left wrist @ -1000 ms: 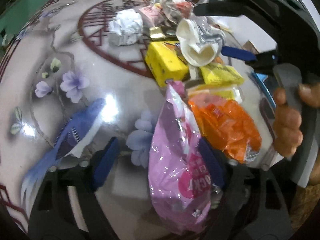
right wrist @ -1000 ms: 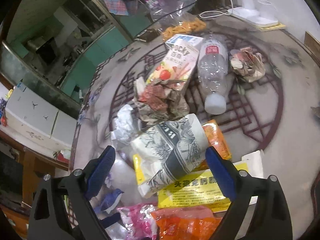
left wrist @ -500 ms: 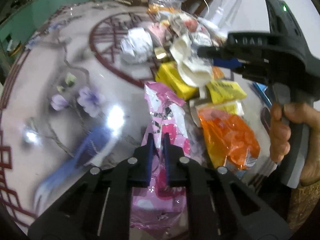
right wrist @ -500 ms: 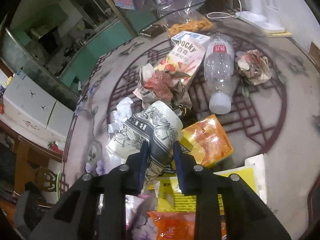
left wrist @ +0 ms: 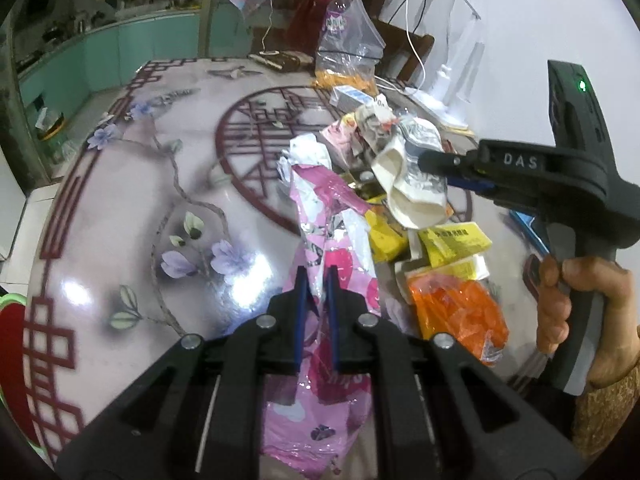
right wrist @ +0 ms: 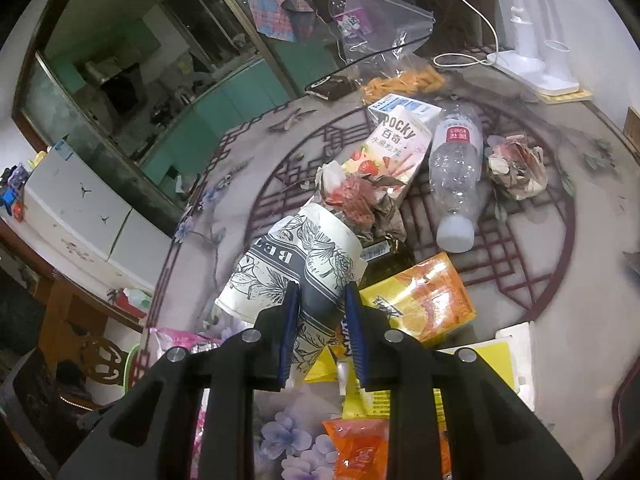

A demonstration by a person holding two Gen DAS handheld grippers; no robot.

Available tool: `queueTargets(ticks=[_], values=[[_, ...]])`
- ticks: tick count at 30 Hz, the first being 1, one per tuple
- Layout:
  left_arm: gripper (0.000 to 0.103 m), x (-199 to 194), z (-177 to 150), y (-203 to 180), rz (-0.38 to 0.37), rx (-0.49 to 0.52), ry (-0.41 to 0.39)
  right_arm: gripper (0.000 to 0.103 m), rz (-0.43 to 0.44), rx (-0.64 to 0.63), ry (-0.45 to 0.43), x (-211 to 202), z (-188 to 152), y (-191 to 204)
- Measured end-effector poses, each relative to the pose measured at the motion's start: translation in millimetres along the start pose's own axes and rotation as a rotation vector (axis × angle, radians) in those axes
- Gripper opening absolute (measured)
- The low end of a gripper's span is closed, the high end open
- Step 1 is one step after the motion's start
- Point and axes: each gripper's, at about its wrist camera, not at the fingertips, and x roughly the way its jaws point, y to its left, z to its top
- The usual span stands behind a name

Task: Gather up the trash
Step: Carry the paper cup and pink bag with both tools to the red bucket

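Note:
My left gripper (left wrist: 316, 276) is shut on a pink snack wrapper (left wrist: 336, 240) and holds it lifted above the round patterned table (left wrist: 140, 208). My right gripper (right wrist: 322, 292) is shut on a crushed white paper cup with a black flower print (right wrist: 296, 268), raised above the trash pile; the same cup (left wrist: 416, 184) shows in the left wrist view. On the table lie an orange wrapper (left wrist: 456, 316), yellow boxes (left wrist: 452, 240), an orange juice box (right wrist: 424, 300), a Pocky box (right wrist: 392, 152), a clear plastic bottle (right wrist: 456, 172) and crumpled paper wads (right wrist: 516, 164).
A clear zip bag with orange snacks (right wrist: 384, 60) stands at the far table edge, next to a white lamp base (right wrist: 532, 72) with a cable. A dark wallet-like item (right wrist: 332, 88) lies near it. Green cabinets and a white appliance (right wrist: 72, 216) are beyond the table.
Both grippers were open a second ago, then shut: the left on the pink wrapper, the right on the paper cup. Both have since lifted their items up from the table.

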Motion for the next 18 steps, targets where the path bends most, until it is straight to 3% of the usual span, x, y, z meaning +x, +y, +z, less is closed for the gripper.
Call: queueTargets(ticks=[18], values=[[0.009, -13, 4, 5, 0.001, -0.003, -0.031, 0.023, -0.024, -0.045, -0.009, 1, -2, 8]])
